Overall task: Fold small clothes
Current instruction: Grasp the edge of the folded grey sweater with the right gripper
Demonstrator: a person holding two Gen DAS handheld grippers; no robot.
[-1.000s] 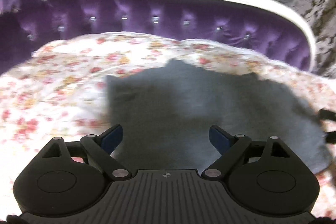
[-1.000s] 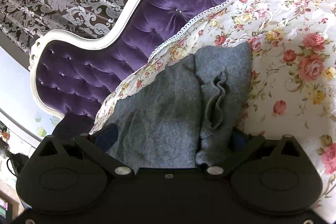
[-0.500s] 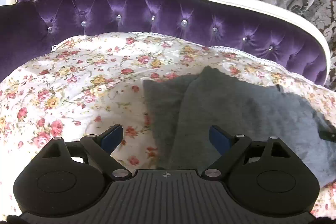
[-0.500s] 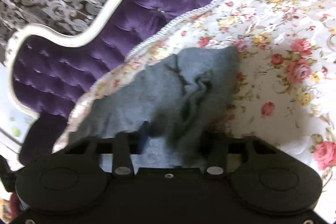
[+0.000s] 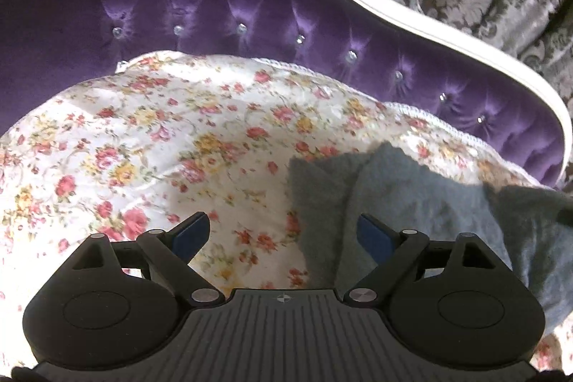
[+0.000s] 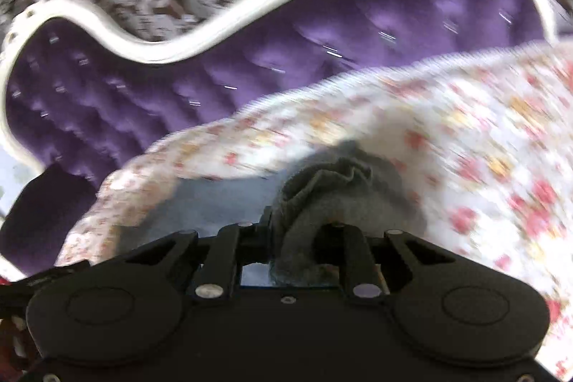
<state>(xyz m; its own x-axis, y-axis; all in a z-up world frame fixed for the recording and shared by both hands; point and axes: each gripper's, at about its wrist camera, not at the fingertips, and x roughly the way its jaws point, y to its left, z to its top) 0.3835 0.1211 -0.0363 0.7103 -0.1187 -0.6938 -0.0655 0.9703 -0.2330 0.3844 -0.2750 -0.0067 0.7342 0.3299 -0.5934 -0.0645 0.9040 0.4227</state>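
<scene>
We see a fuzzy grey knit garment (image 5: 422, 203) on the floral quilted cover (image 5: 161, 138), partly folded, long axis running off right. Left gripper (image 5: 283, 231) spread wide, holding nothing. Right gripper (image 6: 301, 231) pinched on a bunched grey fold; view blurred. Tufted purple headboard (image 5: 222, 6) behind.

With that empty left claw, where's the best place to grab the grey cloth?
Probably the grey cloth's near-left corner, where its edge lies flat on the floral cover. The open left gripper already straddles that edge, so coming straight forward and down suits. The right gripper pinches a bunched end.
</scene>
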